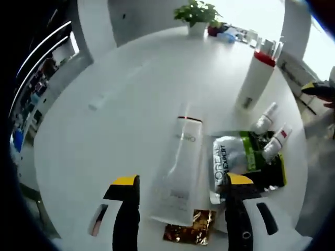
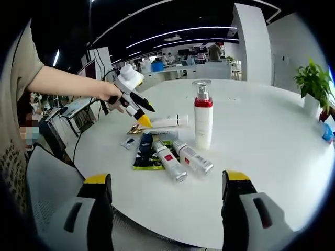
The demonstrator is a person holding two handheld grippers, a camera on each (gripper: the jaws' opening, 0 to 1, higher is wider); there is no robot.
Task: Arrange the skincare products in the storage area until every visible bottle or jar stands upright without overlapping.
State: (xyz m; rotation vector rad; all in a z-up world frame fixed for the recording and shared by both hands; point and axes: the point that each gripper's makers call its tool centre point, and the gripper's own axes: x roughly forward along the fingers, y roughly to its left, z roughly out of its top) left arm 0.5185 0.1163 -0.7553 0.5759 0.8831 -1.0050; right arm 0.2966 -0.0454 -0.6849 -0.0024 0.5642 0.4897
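Observation:
A white tube point(image 1: 178, 167) lies flat on the round white table point(image 1: 104, 141), between the open jaws of my left gripper point(image 1: 182, 182); contact is not clear. Beside it lie a silver sachet point(image 1: 227, 162), a green-black sachet point(image 1: 261, 157) and a gold sachet point(image 1: 189, 232). Two small white bottles point(image 1: 264, 119) point(image 1: 277, 138) lie on their sides. A tall white pump bottle point(image 1: 255, 78) with a red collar stands upright. In the right gripper view my right gripper point(image 2: 166, 179) is open and empty, short of the lying bottles point(image 2: 168, 159) point(image 2: 192, 157), the pump bottle point(image 2: 203, 117) and the tube point(image 2: 167, 121). The left gripper point(image 2: 148, 112) hovers there, held by a hand.
A potted plant point(image 1: 196, 15) stands at the table's far edge with several small items beside it. A person's arm point(image 2: 68, 83) reaches in from the left. The table edge point(image 2: 172, 238) runs just in front of my right gripper. Desks and a pillar stand behind.

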